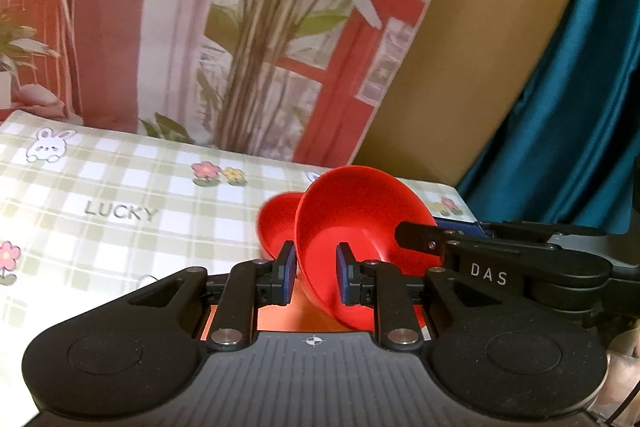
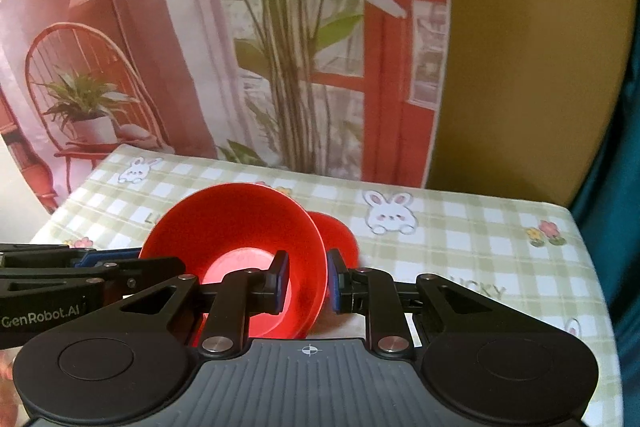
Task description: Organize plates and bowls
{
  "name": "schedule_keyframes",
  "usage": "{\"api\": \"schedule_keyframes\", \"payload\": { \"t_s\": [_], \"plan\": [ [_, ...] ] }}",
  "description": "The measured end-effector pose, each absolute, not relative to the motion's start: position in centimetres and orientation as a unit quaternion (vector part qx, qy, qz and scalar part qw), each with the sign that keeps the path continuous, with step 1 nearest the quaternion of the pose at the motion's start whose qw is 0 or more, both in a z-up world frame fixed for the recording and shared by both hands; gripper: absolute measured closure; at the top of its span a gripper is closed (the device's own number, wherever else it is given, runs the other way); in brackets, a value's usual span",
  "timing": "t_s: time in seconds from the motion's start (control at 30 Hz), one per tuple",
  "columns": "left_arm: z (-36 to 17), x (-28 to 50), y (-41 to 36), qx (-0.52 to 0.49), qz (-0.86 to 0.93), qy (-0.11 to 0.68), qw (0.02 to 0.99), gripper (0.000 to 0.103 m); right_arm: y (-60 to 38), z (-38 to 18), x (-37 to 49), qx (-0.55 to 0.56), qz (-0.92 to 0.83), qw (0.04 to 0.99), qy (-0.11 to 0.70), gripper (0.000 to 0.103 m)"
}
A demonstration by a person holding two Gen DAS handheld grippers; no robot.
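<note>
Between both tools, red bowl (image 1: pixel 352 223) tilted

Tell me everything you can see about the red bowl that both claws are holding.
The red bowl looks like smooth matte plastic, wide-flared with a flat round base. It is tipped on edge above the checked tablecloth. The left claw and right claw each pinch its rim on opposite sides. A second red dish sits right behind it.

Printed backdrop behind a checked table

The table (image 2: pixel 460 227), under a green-and-white checked cloth (rabbits, flowers, the word LUCKY), stands against a hanging backdrop (image 2: pixel 248 47) printed with leafy plants, a red window frame and a red chair. Right of the backdrop is a plain ochre wall (image 2: pixel 532 67); further right, teal curtain (image 1: pixel 580 107).
</note>
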State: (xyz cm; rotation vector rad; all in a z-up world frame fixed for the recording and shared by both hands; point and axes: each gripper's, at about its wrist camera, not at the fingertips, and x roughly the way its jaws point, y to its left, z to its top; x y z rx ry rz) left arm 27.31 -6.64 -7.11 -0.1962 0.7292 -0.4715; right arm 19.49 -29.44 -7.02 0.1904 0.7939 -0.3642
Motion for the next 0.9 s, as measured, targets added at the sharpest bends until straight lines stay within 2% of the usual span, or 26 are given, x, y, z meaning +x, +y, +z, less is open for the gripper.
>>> {"api": "schedule_keyframes", "payload": {
  "t_s": [0.5, 0.9],
  "plan": [
    [-7.2, 33.2, -6.7, -0.093, -0.208, 0.349, 0.909, 0.081, -31.6, -8.5, 25.6, 0.085, -0.166, 0.908, 0.376, 0.083],
    [-10.4, 37.5, -9.1, -0.075, -0.228, 0.392, 0.888, 0.081, -35.5, -12.5, 25.9, 0.122, -0.180, 0.893, 0.394, 0.083]
  ]
}}
